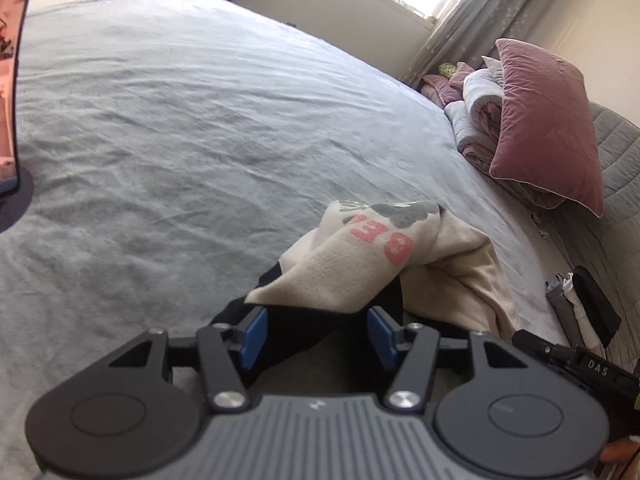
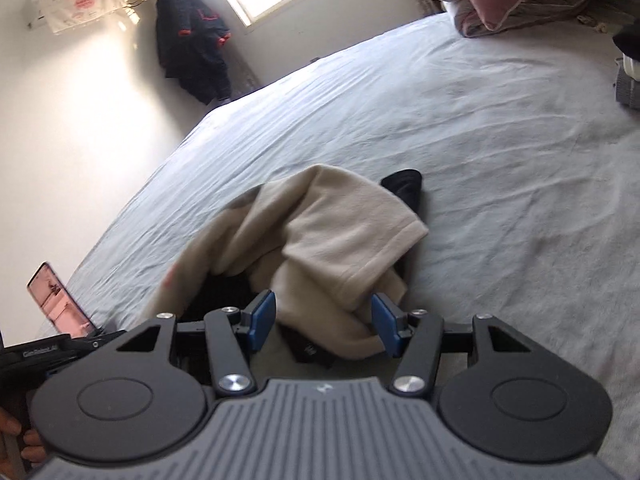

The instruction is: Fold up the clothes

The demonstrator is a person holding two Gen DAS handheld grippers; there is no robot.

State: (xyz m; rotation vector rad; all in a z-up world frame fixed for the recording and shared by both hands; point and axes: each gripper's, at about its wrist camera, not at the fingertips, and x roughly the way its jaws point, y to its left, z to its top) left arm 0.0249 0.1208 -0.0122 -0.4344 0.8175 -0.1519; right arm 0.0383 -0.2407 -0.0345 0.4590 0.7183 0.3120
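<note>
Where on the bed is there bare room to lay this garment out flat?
Widest free patch: grey bedsheet beyond the crumpled beige fleece garment, bordered by the propped phone and far wall. Crowded: the side with the pink velvet pillow, folded quilt, and small folded items.
</note>
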